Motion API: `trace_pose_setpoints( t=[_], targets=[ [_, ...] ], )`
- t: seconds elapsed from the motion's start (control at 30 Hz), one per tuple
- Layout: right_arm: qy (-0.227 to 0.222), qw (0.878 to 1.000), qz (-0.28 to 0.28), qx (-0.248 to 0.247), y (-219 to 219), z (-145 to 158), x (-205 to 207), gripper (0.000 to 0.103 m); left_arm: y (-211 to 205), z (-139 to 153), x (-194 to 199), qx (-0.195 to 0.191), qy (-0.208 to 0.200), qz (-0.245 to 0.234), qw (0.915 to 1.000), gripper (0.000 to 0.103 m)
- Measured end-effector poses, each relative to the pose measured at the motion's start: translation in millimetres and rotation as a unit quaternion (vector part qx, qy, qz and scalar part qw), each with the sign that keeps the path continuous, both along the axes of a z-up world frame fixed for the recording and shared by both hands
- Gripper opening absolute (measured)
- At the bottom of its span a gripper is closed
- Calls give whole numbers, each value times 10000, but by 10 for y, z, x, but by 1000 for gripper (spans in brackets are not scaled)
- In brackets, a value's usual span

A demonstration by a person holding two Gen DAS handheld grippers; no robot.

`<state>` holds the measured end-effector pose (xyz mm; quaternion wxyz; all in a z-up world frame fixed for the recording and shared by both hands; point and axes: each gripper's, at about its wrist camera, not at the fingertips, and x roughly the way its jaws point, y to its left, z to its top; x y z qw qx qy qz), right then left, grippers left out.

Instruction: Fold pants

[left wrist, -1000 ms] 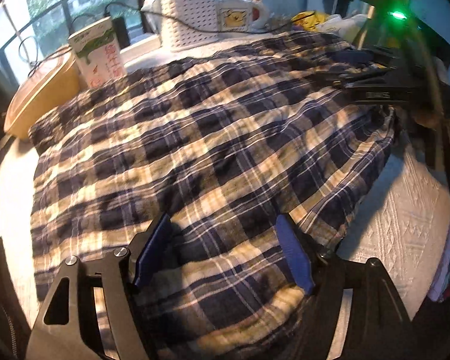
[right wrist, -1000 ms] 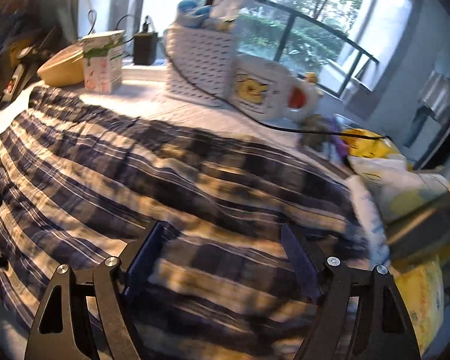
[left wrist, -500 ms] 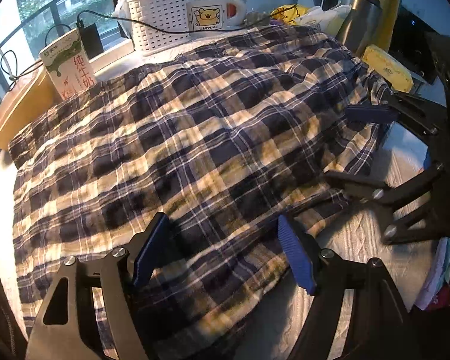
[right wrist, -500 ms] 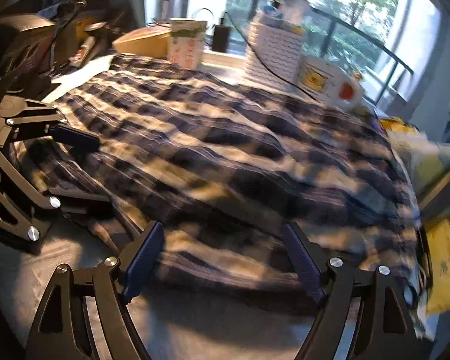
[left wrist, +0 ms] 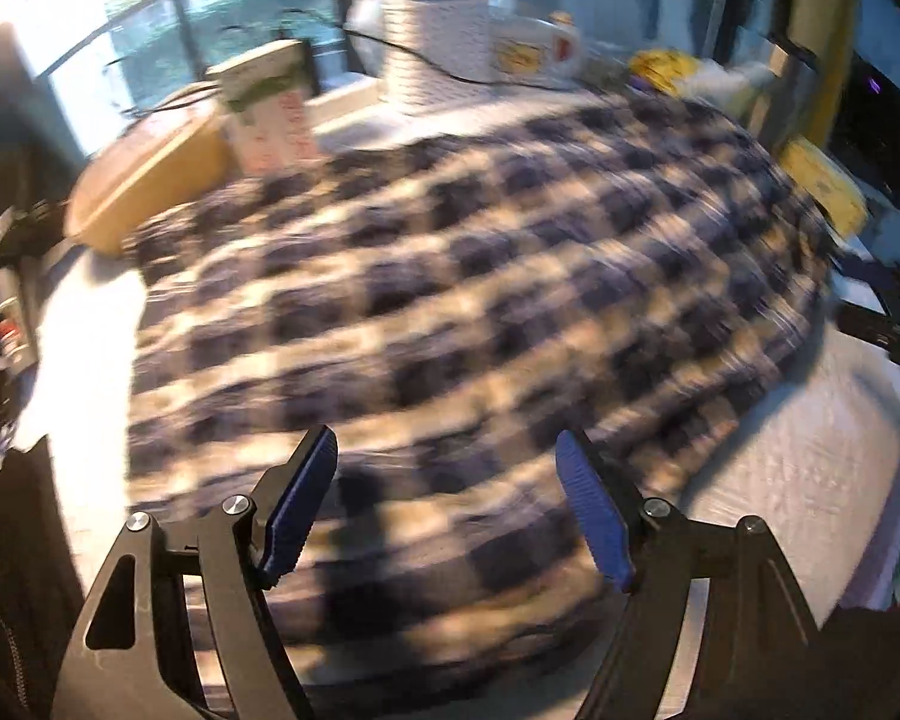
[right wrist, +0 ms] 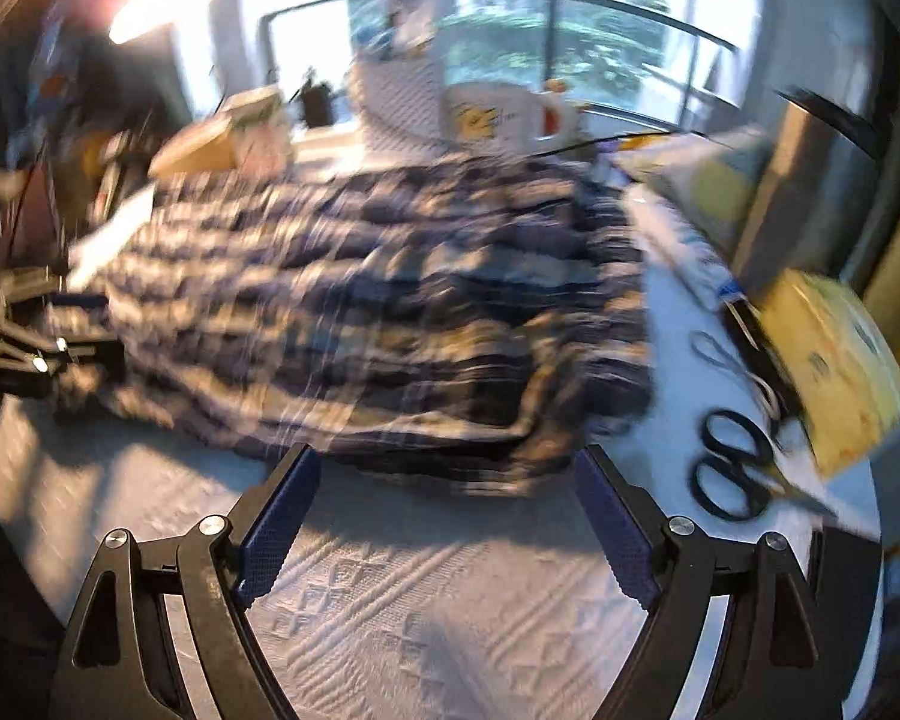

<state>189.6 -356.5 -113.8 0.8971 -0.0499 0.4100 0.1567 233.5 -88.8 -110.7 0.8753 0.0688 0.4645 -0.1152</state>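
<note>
Motion-blurred plaid pants [right wrist: 360,324]

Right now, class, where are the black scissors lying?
In the right wrist view, the scissors lie on the white cloth at the right, between the plaid pants and a yellow package.

The left gripper [left wrist: 447,510] has its 2 blue-padded fingers [left wrist: 303,504] spread wide with nothing between them. The right gripper [right wrist: 447,531] is the same, its 2 fingers [right wrist: 615,534] splayed apart and holding nothing. Each shows at the edge of the other's view: the right gripper's black frame at the far right of the left wrist view, the left's at the far left of the right wrist view. Both views are blurred.
</note>
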Motion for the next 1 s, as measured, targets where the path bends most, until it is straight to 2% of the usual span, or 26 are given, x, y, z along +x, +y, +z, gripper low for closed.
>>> trace_pose_setpoints(
  t=[0.13, 0.23, 0.37, 0.5, 0.53, 0.57, 0.63, 0.67, 0.7, 0.73, 0.77, 0.87, 1.0],
  targets=[
    [426, 9946, -513, 801, -226, -79, 89, 88, 263, 94, 91, -49, -160, 386, 9991, 75],
    [651, 9871, -848, 1194, -301, -175, 204, 88, 461, 154, 120, -102, -289, 600, 9977, 75],
    [564, 9767, -1120, 1741, -332, -164, 390, 88, 705, 173, 91, -166, -355, 809, 9959, 75],
    [357, 9677, -1397, 2070, -328, -186, 613, 87, 904, 152, 72, -215, -341, 1018, 9940, 75],
    [329, 9649, -1461, 2156, -331, -187, 660, 81, 954, 149, 57, -237, -341, 1067, 9934, 75],
    [322, 9611, -1600, 2228, -342, -191, 717, 62, 1006, 144, 42, -262, -346, 1117, 9928, 75],
    [416, 9536, -1755, 2412, -367, -228, 808, 30, 1100, 138, 16, -310, -370, 1204, 9916, 75],
    [530, 9458, -1769, 2671, -391, -290, 862, 24, 1152, 138, 8, -338, -383, 1247, 9909, 75],
    [566, 9390, -1839, 2850, -407, -333, 894, 21, 1211, 140, 1, -368, -399, 1292, 9901, 75],
    [534, 9377, -1880, 2874, -400, -323, 899, 15, 1250, 145, -6, -386, -416, 1320, 9896, 75],
    [487, 9386, -1886, 2847, -392, -297, 896, 15, 1313, 149, -16, -413, -443, 1360, 9889, 75],
    [134, 9457, -1913, 2626, -306, -65, 848, 11, 1470, 154, -32, -482, -499, 1444, 9871, 75],
    [-444, 9608, -1754, 2101, -46, 397, 780, 10, 1638, 156, -54, -625, -568, 1517, 9848, 75]
  ],
)
